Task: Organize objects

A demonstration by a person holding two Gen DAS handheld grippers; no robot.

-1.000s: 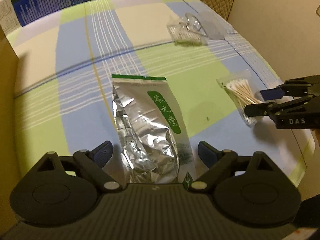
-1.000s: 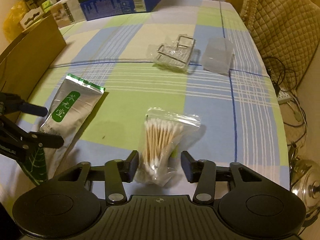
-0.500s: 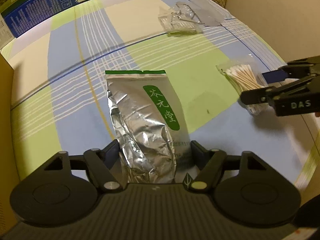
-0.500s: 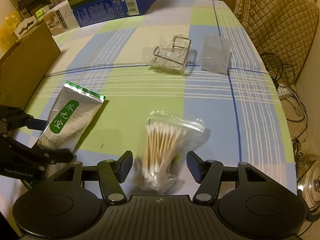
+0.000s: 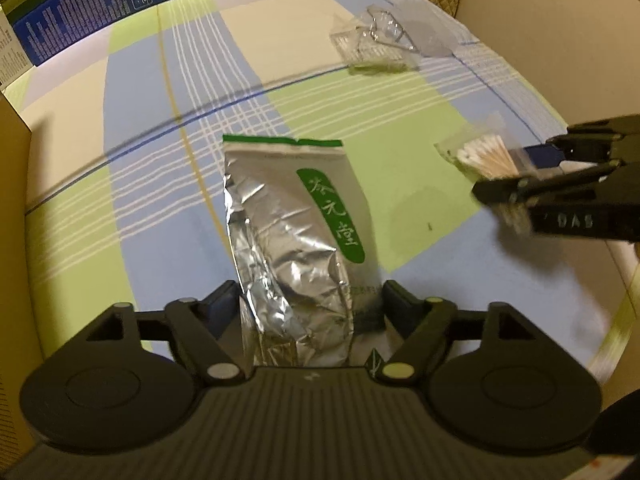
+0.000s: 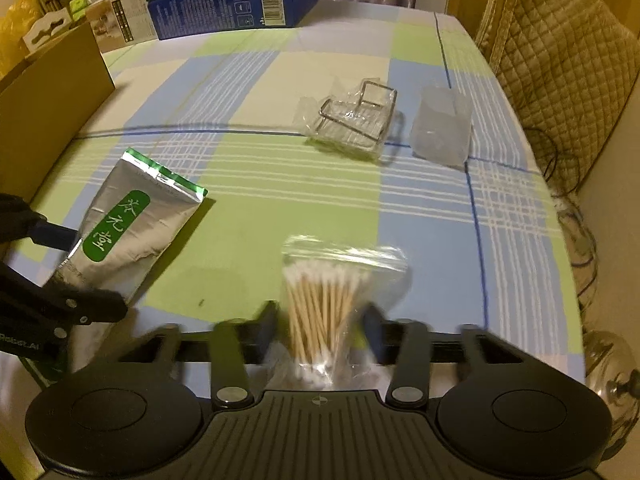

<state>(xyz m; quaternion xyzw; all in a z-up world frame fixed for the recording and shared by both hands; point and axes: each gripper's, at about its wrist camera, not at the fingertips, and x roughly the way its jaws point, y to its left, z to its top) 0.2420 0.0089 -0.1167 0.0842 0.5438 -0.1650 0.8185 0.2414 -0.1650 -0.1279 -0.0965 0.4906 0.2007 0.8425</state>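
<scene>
left wrist view: the silver foil pouch (image 5: pixel 296 240) lies lengthwise in the middle of the frame on the checked tablecloth (image 5: pixel 168 128); a green oval label down its right side carries three white chinese characters, and a green strip runs along its far sealed edge; the foil is heavily creased; its near end sits between the fingers of the left gripper (image 5: pixel 308 308), whose jaws are opening, with the pouch between them and a gap showing on the right side; whether the left pad touches the foil i cannot tell; at the right edge the right gripper (image 5: pixel 516 172) comes in dark, with mirrored white letters reading "das" on its body, over a clear bag of cotton swabs (image 5: pixel 484 156); at upper left stands a blue carton (image 5: pixel 92 8) with fine white print too small to read and a barcode.

right wrist view: the bag of cotton swabs (image 6: pixel 324 304) stands at lower centre, wooden sticks with white tips bunched inside clear plastic; the right gripper (image 6: pixel 320 328) has its blurred jaws closing on the bag's lower part, the bag between them; whether the pads press it yet i cannot tell; the foil pouch (image 6: pixel 128 232) lies at left, angled; the left gripper (image 6: pixel 60 272) at lower left shows partial lettering "robot.ai"; a wire rack in plastic wrap (image 6: pixel 352 120) and a frosted plastic cup (image 6: pixel 440 128) sit in the upper right.
</scene>
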